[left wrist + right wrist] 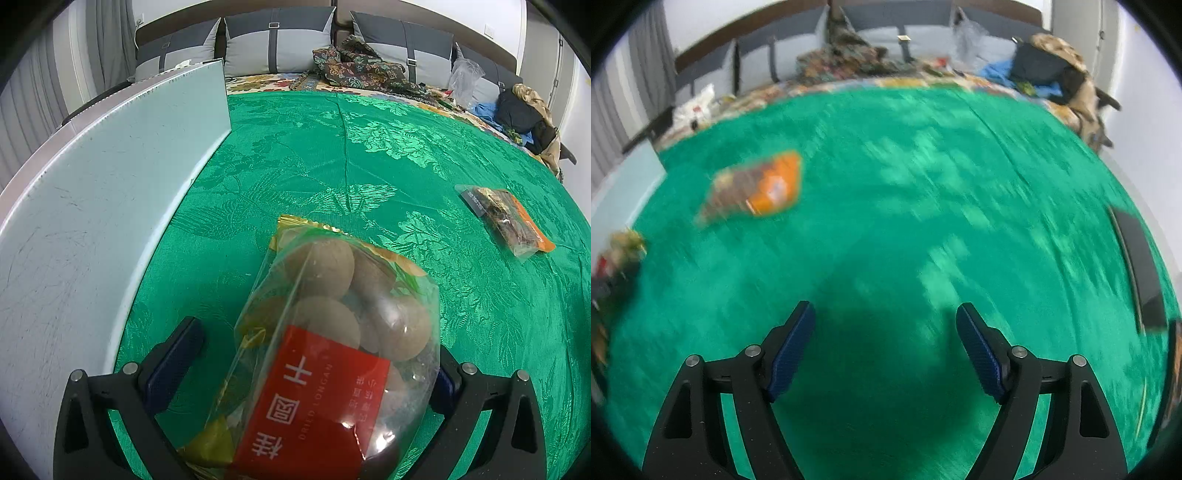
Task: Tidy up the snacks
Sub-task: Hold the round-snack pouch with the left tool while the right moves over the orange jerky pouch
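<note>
A clear bag of dried longan with a red label lies between the fingers of my left gripper. The left pad stands apart from the bag, and the bag hides most of the right one. An orange-and-clear snack packet lies flat on the green cloth to the right. In the blurred right wrist view the same orange packet is at the upper left. My right gripper hangs open over bare cloth with nothing between its fingers.
A pale flat panel stands along the left edge of the cloth. Pillows, patterned fabric and a heap of clothes lie at the back. A dark flat object sits at the right edge of the right wrist view.
</note>
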Available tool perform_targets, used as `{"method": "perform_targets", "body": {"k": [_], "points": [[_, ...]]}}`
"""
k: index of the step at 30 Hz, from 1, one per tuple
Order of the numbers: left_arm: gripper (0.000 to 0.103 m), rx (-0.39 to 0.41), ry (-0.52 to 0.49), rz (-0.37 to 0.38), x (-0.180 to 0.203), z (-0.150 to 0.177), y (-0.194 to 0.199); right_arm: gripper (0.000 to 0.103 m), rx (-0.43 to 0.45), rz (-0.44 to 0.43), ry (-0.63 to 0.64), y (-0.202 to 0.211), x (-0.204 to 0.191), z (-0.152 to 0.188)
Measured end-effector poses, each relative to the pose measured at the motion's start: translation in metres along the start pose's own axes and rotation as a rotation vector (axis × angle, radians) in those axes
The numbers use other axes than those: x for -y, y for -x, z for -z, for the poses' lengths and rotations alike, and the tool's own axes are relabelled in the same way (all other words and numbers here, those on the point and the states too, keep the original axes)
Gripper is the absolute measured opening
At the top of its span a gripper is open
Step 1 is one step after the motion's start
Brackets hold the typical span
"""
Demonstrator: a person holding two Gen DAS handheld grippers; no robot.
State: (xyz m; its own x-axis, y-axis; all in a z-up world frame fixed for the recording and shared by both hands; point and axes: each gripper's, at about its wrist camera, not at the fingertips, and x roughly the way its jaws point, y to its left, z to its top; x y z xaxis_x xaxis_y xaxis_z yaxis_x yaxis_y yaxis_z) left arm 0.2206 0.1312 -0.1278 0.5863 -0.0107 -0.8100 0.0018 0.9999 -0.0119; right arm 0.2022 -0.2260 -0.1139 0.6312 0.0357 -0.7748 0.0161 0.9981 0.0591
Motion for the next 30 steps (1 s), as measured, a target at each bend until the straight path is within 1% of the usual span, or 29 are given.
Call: {"method": "perform_targets", "body": {"k": [2,4,5,6,8,11,13,15,16,18,19,21,23,26,27,28,29,30], "points": [[0.103,0.0,0.0,0.0,0.0,0.0,0.0,0.082,0.031,-0.046,0.031,-0.002,-0.02,-0.03],[0.103,0.0,0.0,0.0,0.0,0.0,0.0,0.082,0.041,-0.116,0.077,-0.01,-0.046,-0.063],[0.103,0.0,0.0,0.0,0.0,0.0,0.0,0.082,0.022,-0.159,0.103,-0.021,-0.063,-0.084],[0.103,0.0,0.0,0.0,0.0,0.0,0.0,0.082,0.004,-0.18,0.119,-0.031,-0.072,-0.096],[0.103,0.0,0.0,0.0,0.0,0.0,0.0,0.082,-0.042,-0.195,0.191,-0.058,-0.101,-0.12],[0.103,0.0,0.0,0.0,0.0,0.0,0.0,0.081,-0.068,-0.157,0.329,-0.089,-0.135,-0.129],[0.103,0.0,0.0,0.0,0.0,0.0,0.0,0.079,-0.081,-0.136,0.406,-0.104,-0.149,-0.126],[0.103,0.0,0.0,0.0,0.0,0.0,0.0,0.077,-0.099,-0.131,0.462,-0.113,-0.154,-0.118],[0.103,0.0,0.0,0.0,0.0,0.0,0.0,0.075,-0.107,-0.128,0.487,-0.116,-0.155,-0.115],[0.103,0.0,0.0,0.0,0.0,0.0,0.0,0.054,-0.129,-0.128,0.531,-0.122,-0.153,-0.109],[0.103,0.0,0.0,0.0,0.0,0.0,0.0,0.051,-0.12,-0.133,0.548,-0.12,-0.152,-0.107],[0.103,0.0,0.0,0.0,0.0,0.0,0.0,0.035,-0.134,-0.173,0.58,-0.115,-0.149,-0.101],[0.103,0.0,0.0,0.0,-0.001,0.0,0.001,0.03,-0.147,-0.22,0.667,-0.103,-0.146,-0.087],[0.103,0.0,0.0,0.0,-0.001,0.0,0.001,0.031,-0.169,-0.29,0.817,-0.078,-0.134,-0.058],[0.103,0.0,0.0,0.0,0.0,0.0,0.0,0.03,-0.177,-0.303,0.839,-0.069,-0.125,-0.05],[0.103,0.0,0.0,0.0,0.0,0.0,0.0,0.033,-0.176,-0.311,0.82,-0.059,-0.115,-0.045],[0.103,0.0,0.0,0.0,-0.001,0.0,0.001,0.044,-0.156,-0.34,0.731,-0.042,-0.095,-0.045],[0.103,0.0,0.0,0.0,0.0,0.0,0.001,0.063,-0.127,-0.37,0.641,-0.028,-0.078,-0.048]]}}
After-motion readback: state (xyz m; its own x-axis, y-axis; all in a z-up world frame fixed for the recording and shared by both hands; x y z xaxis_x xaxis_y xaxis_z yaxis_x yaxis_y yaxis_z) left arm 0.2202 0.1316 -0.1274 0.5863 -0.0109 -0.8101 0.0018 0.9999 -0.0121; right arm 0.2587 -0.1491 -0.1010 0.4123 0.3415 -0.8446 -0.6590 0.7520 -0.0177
